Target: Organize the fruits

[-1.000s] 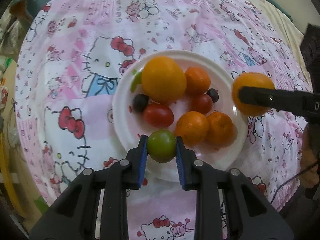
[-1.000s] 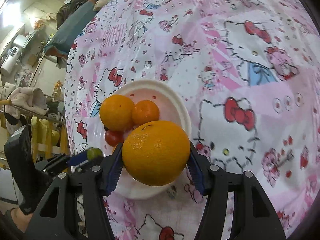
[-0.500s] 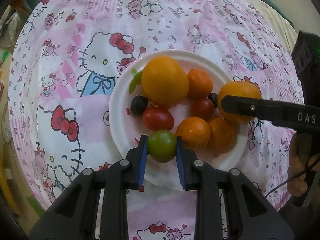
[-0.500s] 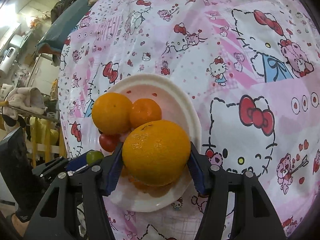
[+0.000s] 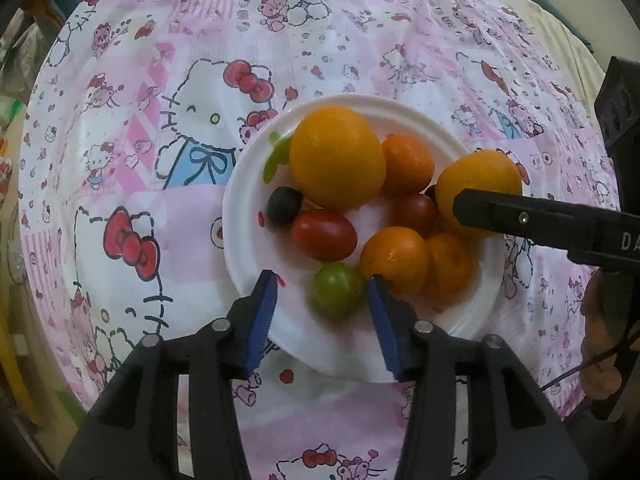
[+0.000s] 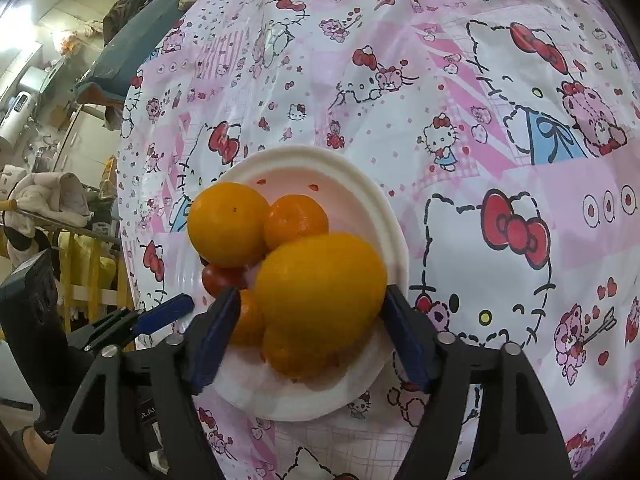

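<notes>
Plate (image 5: 244,216) set on the tablecloth (image 5: 120,168), fruits heaped on it, big orange (image 5: 336,156) at the back, tomato (image 5: 336,290) at the near rim between the left gripper's (image 5: 320,312) fingers (image 5: 262,316), another orange (image 6: 320,284) at the right.

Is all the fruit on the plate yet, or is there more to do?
Nearly. The white plate already holds oranges, red tomatoes and a dark grape. The left gripper is open around the green tomato, which sits on the plate. The right gripper is open around the big orange, just above the pile. I see no loose fruit on the tablecloth.
</notes>
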A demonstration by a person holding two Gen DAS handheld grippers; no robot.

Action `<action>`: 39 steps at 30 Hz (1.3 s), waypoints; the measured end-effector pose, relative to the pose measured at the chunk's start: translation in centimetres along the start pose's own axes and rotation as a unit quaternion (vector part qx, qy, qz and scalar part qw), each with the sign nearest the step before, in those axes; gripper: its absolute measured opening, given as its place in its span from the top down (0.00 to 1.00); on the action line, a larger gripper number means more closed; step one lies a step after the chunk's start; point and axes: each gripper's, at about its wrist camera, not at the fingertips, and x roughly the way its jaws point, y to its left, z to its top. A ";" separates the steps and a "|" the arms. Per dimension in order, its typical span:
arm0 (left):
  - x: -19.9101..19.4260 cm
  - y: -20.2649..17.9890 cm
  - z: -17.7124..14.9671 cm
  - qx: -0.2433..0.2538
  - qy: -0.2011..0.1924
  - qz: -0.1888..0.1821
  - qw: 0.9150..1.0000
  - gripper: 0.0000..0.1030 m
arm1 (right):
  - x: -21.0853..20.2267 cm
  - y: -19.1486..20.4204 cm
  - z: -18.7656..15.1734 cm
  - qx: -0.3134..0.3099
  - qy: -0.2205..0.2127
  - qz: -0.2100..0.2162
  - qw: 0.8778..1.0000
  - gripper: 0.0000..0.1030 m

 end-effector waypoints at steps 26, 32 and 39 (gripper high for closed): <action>-13.4 2.5 -8.4 -0.084 -0.180 0.060 0.978 0.01 | -11.9 3.4 -9.3 -0.051 -0.182 -0.063 0.980 0.00; -14.7 2.2 -11.0 -0.074 -0.222 0.071 0.970 0.01 | -12.2 4.6 -12.8 -0.068 -0.205 -0.100 0.971 0.00; -15.2 1.1 -12.8 -0.048 -0.251 0.075 0.964 0.01 | -12.4 6.5 -15.6 -0.102 -0.243 -0.133 0.955 0.00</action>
